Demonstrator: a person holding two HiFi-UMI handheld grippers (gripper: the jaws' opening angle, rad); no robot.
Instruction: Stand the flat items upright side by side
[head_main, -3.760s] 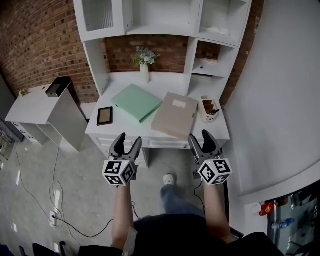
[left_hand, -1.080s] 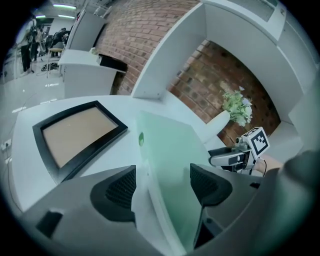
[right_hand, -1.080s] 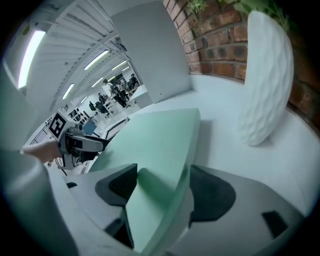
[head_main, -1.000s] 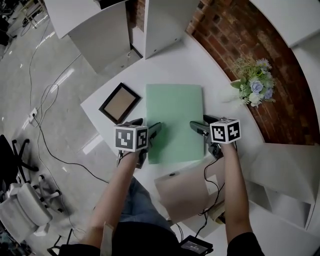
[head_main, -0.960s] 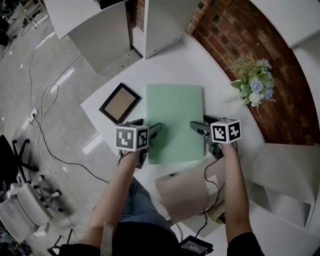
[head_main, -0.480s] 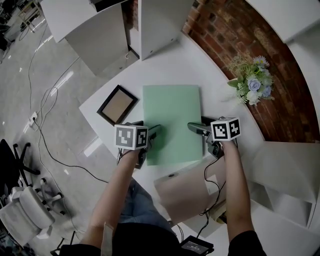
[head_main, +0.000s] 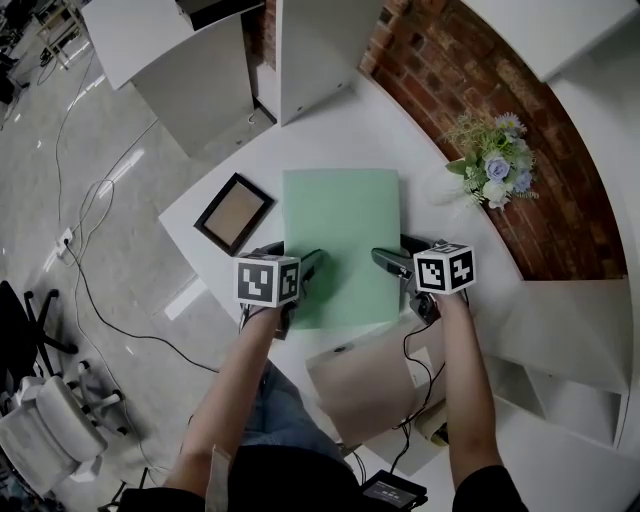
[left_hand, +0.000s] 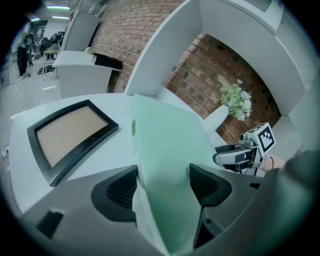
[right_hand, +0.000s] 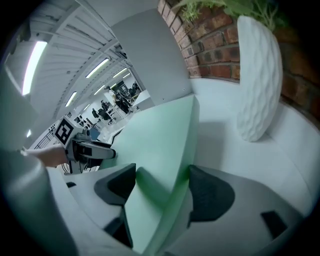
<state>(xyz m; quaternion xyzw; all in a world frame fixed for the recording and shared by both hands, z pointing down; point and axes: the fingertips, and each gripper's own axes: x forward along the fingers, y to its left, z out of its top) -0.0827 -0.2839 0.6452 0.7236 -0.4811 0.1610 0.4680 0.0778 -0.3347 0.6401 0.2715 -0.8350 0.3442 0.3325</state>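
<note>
A mint-green binder (head_main: 340, 230) lies flat on the white desk (head_main: 330, 135). My left gripper (head_main: 292, 256) is at its near left edge, open. One jaw is outside that edge and the other is over the cover (left_hand: 165, 145). My right gripper (head_main: 395, 252) straddles the near right edge the same way, also open, with the binder's corner (right_hand: 165, 145) between its pads. A beige binder (head_main: 365, 385) lies flat closer to me, under my right forearm. A black picture frame (head_main: 234, 213) lies flat to the left of the green binder.
A white vase of flowers (head_main: 490, 170) stands by the brick wall, right of the green binder, close to my right gripper (right_hand: 257, 80). White cabinet walls rise behind the desk. A black device (head_main: 390, 490) sits at the lower edge.
Several seconds ago both grippers hung in the air short of the desk; they now sit at the green binder's near edges. Over the last second they have hardly moved.
</note>
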